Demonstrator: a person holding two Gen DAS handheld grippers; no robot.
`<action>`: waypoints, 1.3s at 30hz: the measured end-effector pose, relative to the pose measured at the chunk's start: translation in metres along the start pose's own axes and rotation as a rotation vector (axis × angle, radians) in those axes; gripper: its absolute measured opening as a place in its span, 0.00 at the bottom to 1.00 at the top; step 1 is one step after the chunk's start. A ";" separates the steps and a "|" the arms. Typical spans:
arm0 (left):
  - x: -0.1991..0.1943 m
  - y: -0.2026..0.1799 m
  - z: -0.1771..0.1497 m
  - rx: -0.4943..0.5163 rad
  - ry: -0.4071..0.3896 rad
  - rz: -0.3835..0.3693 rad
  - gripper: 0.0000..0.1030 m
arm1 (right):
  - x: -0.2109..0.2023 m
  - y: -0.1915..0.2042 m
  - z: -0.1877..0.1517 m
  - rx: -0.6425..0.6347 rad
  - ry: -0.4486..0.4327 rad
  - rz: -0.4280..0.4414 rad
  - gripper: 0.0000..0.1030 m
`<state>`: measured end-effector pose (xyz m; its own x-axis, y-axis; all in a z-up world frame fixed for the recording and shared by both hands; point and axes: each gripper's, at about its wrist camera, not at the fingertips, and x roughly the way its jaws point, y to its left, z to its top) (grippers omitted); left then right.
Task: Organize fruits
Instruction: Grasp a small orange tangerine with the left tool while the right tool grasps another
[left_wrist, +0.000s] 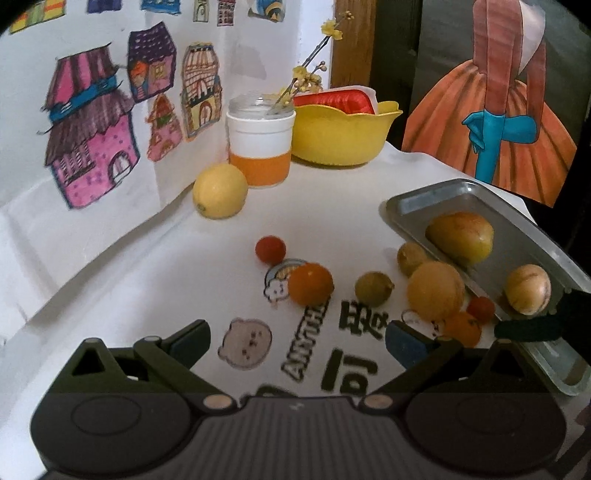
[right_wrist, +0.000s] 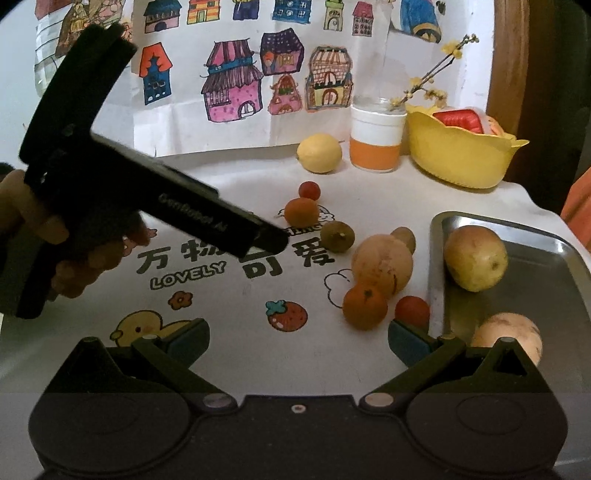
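Right gripper (right_wrist: 298, 343), bottom centre of the right wrist view: jaws spread wide, nothing between them. Left gripper (left_wrist: 295, 341), bottom centre of the left wrist view: likewise released and empty, hovering over the white printed tablecloth (left_wrist: 207, 288).

Just beyond the right gripper's right finger sit a small red cherry tomato (right_wrist: 412, 311) and a small orange mandarin (right_wrist: 365, 305), the mandarin touching a larger round tan fruit (right_wrist: 382, 264).

Lower right: rectangular steel tray (right_wrist: 532, 258) holding two yellowish-brown fruits, one (right_wrist: 475, 257) mid-tray, one (right_wrist: 508, 334) at its near edge.

Mid-frame: greenish-brown fruit (right_wrist: 337, 236), another mandarin (right_wrist: 301, 212), another tomato (right_wrist: 309, 190).

Far: yellow lemon (right_wrist: 319, 153), orange-banded cup (right_wrist: 376, 138), yellow plastic bowl (right_wrist: 461, 155); its red contents are possibly a cloth, unclear.

Risk: the near fruits are clustered; closing on the mandarin could nudge the tomato rolling away. Round fruit may also roll inside the shallow tray.
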<state>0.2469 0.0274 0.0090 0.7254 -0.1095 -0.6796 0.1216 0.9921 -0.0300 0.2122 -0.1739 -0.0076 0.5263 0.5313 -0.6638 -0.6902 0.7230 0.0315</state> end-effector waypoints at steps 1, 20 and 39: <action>0.003 0.001 0.002 0.006 -0.005 0.003 1.00 | 0.002 -0.001 0.001 0.003 0.001 0.000 0.99; 0.032 0.010 0.011 0.057 -0.029 -0.015 0.77 | 0.016 -0.012 0.011 0.027 -0.010 -0.050 0.70; 0.036 -0.002 0.013 0.066 -0.033 -0.067 0.33 | 0.015 -0.013 0.012 0.030 -0.014 -0.056 0.38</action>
<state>0.2818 0.0206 -0.0054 0.7362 -0.1781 -0.6529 0.2136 0.9766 -0.0255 0.2352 -0.1702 -0.0096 0.5704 0.4961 -0.6546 -0.6449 0.7641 0.0171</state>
